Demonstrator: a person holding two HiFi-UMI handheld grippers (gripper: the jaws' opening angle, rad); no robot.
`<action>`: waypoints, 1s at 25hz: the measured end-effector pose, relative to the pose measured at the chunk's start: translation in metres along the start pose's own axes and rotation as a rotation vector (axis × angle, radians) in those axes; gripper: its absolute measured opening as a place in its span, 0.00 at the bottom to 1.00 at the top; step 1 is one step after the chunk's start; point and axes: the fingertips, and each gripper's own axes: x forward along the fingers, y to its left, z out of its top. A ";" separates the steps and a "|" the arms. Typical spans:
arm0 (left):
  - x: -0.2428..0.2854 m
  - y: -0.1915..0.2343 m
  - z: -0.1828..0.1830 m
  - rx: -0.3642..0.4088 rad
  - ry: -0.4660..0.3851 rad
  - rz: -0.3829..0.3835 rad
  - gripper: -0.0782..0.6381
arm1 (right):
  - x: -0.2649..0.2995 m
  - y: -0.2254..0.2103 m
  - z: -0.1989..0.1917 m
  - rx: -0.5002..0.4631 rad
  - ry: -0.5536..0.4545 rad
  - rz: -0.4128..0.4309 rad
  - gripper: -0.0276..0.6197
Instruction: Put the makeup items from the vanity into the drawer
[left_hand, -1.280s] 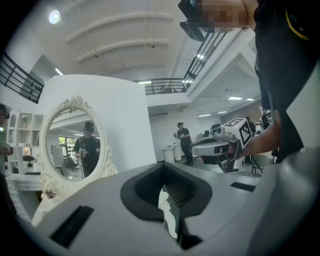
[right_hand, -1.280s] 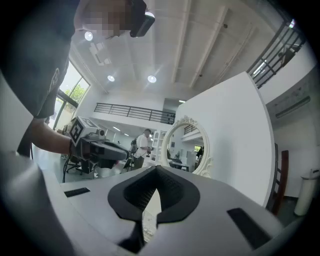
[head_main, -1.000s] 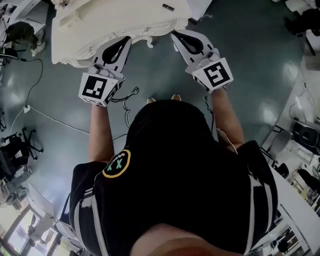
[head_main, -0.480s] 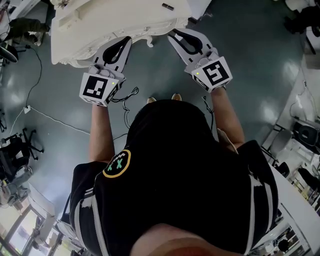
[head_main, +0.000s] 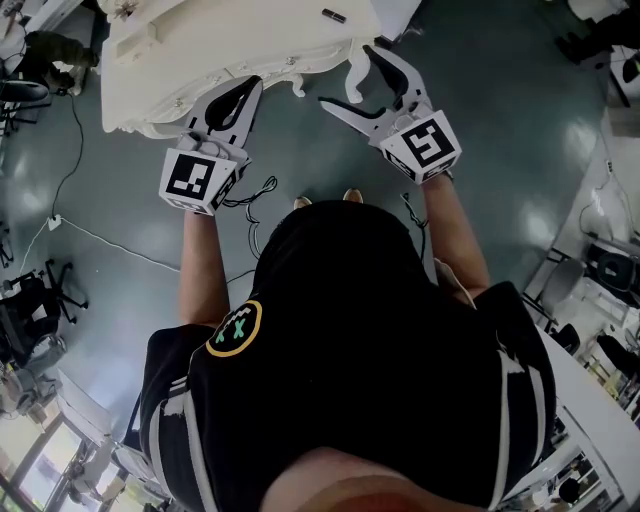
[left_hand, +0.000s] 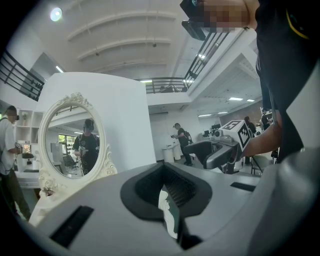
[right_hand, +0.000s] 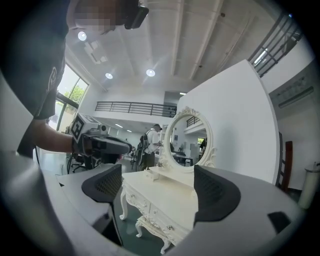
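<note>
The white vanity (head_main: 250, 40) stands at the top of the head view, with a small dark item (head_main: 335, 15) lying on its top. In the right gripper view the vanity (right_hand: 165, 197) shows its oval mirror (right_hand: 187, 137) and drawer fronts with small knobs, all closed. My left gripper (head_main: 228, 100) is shut and empty, level at the vanity's front edge. My right gripper (head_main: 346, 75) is near the vanity's right corner. Its jaws have just been opening and stand wide with nothing between them.
A grey-green floor lies under the vanity, with cables (head_main: 90, 235) trailing at the left. Chairs and desks (head_main: 600, 270) stand at the right edge. Other people (left_hand: 180, 140) stand farther back in the hall. A white wall panel (left_hand: 125, 120) rises behind the mirror (left_hand: 72, 137).
The right gripper's jaws have spread from shut to wide open. The left gripper has stayed where it was, still shut.
</note>
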 end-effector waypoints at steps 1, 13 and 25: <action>0.000 0.000 -0.001 -0.001 0.000 0.001 0.13 | 0.001 0.000 -0.002 0.007 0.007 0.004 0.79; 0.010 -0.006 -0.004 -0.005 0.016 0.008 0.13 | -0.005 -0.016 -0.016 0.016 0.041 -0.013 0.97; 0.043 -0.026 0.002 -0.008 0.032 0.070 0.13 | -0.029 -0.049 -0.023 0.041 0.006 0.027 0.97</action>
